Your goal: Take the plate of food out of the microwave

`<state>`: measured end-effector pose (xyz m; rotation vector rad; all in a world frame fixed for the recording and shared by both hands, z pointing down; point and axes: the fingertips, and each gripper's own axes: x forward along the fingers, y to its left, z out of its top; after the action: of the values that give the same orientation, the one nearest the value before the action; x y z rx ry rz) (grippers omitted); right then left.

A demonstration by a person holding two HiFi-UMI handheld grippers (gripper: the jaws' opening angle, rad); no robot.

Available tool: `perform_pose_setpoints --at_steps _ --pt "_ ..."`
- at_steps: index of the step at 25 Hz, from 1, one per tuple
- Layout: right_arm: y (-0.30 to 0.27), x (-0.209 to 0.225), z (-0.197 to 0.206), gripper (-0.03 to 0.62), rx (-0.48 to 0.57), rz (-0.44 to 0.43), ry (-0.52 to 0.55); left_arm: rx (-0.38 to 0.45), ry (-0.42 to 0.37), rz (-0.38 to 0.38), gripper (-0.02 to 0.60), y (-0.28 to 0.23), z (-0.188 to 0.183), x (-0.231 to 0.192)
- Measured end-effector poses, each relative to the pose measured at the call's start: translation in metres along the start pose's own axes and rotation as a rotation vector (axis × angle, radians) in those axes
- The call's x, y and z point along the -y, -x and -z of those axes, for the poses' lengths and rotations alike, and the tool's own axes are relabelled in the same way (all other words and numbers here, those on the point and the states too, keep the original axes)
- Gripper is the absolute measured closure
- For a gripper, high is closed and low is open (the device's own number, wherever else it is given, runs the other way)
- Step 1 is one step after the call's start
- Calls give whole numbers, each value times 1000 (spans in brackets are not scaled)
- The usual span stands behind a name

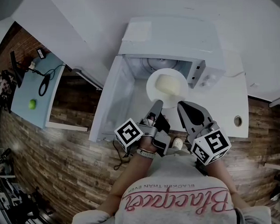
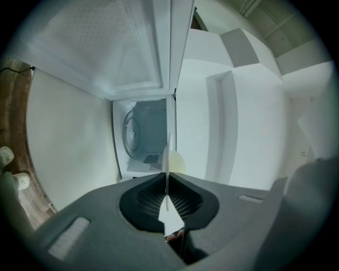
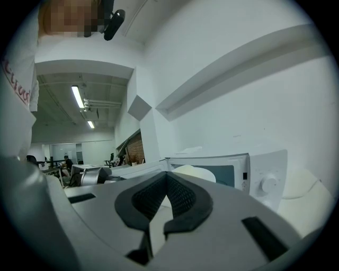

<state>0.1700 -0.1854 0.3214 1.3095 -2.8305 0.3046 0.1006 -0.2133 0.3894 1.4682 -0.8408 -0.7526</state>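
White counter (image 1: 240, 96), wood floor (image 1: 63, 148). Left gripper (image 1: 156, 105) pinches the plate of food (image 1: 163, 87) at its six o'clock rim, just outside the open microwave (image 1: 174, 43). Right gripper (image 3: 167, 174) is closed and empty. Only the right gripper view catches the ceiling lights (image 3: 78, 97).

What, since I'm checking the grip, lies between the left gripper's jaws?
The plate, its thin rim clamped by the left gripper; the left gripper view shows it edge-on.
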Motion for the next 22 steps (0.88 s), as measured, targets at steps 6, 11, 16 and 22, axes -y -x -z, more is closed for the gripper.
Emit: perform_pose_setpoints --at_steps 6,11,16,22 --pt "6 7 -7 583 24 24 -5 -25 -13 21 563 -10 10 13" --pt "10 14 -12 583 43 33 8 -37 -31 33 563 -19 14 18" --pt "15 22 -15 583 50 58 51 -47 -32 48 563 -29 20 24" --pt "21 27 -22 583 70 101 73 -61 -36 70 563 -37 26 31"
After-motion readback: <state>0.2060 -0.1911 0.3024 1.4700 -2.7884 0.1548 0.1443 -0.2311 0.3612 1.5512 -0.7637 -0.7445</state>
